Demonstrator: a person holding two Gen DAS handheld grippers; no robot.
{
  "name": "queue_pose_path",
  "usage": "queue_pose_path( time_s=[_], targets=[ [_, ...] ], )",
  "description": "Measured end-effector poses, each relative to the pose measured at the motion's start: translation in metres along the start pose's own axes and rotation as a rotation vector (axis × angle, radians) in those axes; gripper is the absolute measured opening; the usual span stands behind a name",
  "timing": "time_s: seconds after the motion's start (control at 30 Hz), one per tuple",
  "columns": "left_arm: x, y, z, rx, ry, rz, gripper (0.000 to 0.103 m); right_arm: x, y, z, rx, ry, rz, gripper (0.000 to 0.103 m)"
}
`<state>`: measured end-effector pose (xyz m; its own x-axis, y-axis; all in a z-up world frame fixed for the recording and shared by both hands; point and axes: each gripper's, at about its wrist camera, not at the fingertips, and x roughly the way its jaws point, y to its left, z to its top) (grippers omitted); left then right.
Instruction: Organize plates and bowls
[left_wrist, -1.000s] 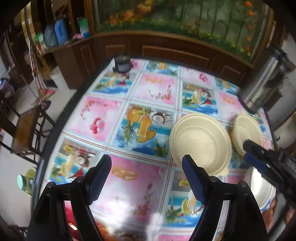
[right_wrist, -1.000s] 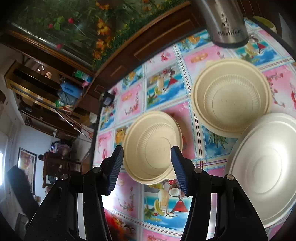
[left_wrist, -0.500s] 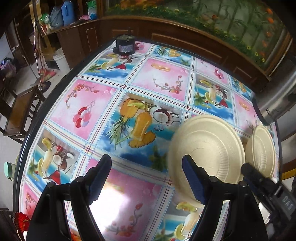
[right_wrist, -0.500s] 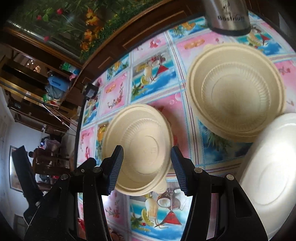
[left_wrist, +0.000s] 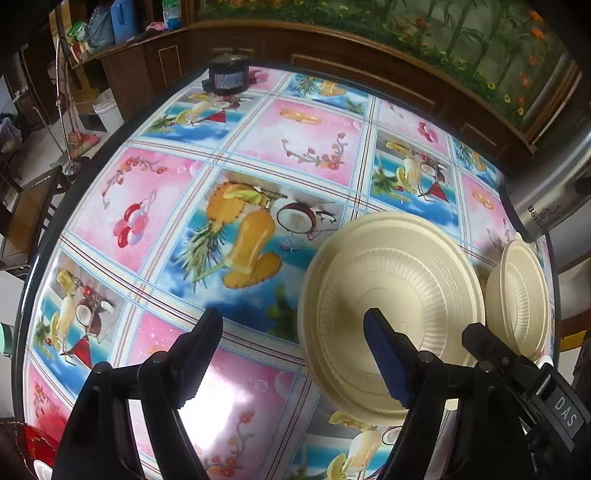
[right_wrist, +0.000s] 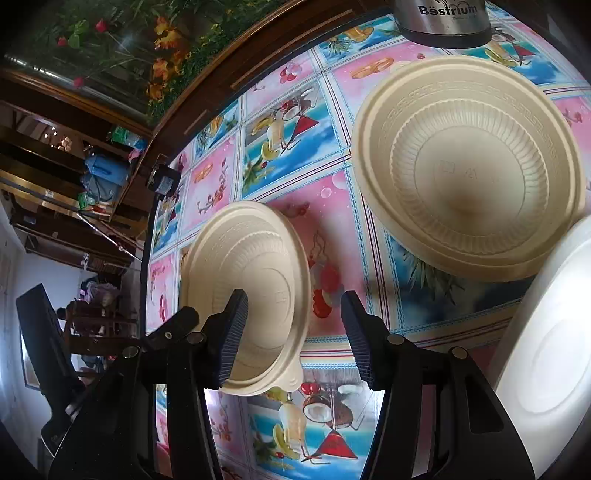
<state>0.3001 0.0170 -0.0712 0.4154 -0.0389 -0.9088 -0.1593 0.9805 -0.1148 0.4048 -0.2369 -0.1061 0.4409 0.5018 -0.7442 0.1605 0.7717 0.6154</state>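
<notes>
The round table (left_wrist: 303, 155), under a fruit-print cloth, carries three pieces of task ware. A cream bowl (left_wrist: 391, 325) sits toward the near right part of the table. A second cream bowl (right_wrist: 469, 166) sits near the right edge, just in front of a steel flask (right_wrist: 443, 18). A white plate (right_wrist: 546, 350) lies at the near right edge, its rim overlapping the second bowl's rim in the right wrist view.

The far and left parts of the table are open cloth; a small dark jar (left_wrist: 227, 75) stands at the far edge.

The left gripper (left_wrist: 295, 339) has its jaws spread with nothing between the pads; its right finger shows in front of the first bowl. The right gripper (right_wrist: 295, 328) is likewise spread, unloaded, its left finger in front of that bowl's near rim.

Against the earlier frames, both grippers have come lower and closer to the first bowl, which now fills more of each view. Jaw spacing is unchanged.

The plate is cut off by the frame edge. Contact between either finger and the bowl cannot be determined.
</notes>
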Motion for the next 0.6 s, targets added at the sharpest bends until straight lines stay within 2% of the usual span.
queue_pose_path(
  time_s=[0.17, 0.2, 0.27, 0.37, 0.43, 0.53, 0.6],
  targets=[
    [0.005, -0.003, -0.002, 0.007, 0.003, 0.013, 0.077, 0.005, -0.002, -0.001, 0.013, 0.009, 0.014, 0.044],
    [0.006, -0.004, -0.002, 0.007, 0.007, 0.012, 0.077, 0.007, -0.003, -0.001, 0.020, 0.014, 0.022, 0.039],
    [0.007, -0.004, -0.003, 0.006, 0.010, 0.006, 0.072, 0.010, -0.004, -0.001, 0.023, 0.017, 0.018, 0.035],
    [0.009, -0.004, -0.003, 0.008, 0.019, 0.000, 0.058, 0.013, -0.006, 0.000, 0.027, 0.014, 0.018, 0.023],
    [0.009, -0.003, -0.004, 0.005, 0.021, -0.004, 0.044, 0.013, -0.007, 0.000, 0.023, -0.001, 0.007, 0.015],
    [0.009, -0.001, -0.005, -0.002, 0.021, -0.021, 0.029, 0.014, -0.007, 0.000, 0.021, -0.007, 0.008, 0.012],
    [0.008, 0.000, -0.005, -0.003, 0.022, -0.033, 0.023, 0.014, -0.006, 0.000, 0.011, -0.009, 0.006, 0.010]
  ],
)
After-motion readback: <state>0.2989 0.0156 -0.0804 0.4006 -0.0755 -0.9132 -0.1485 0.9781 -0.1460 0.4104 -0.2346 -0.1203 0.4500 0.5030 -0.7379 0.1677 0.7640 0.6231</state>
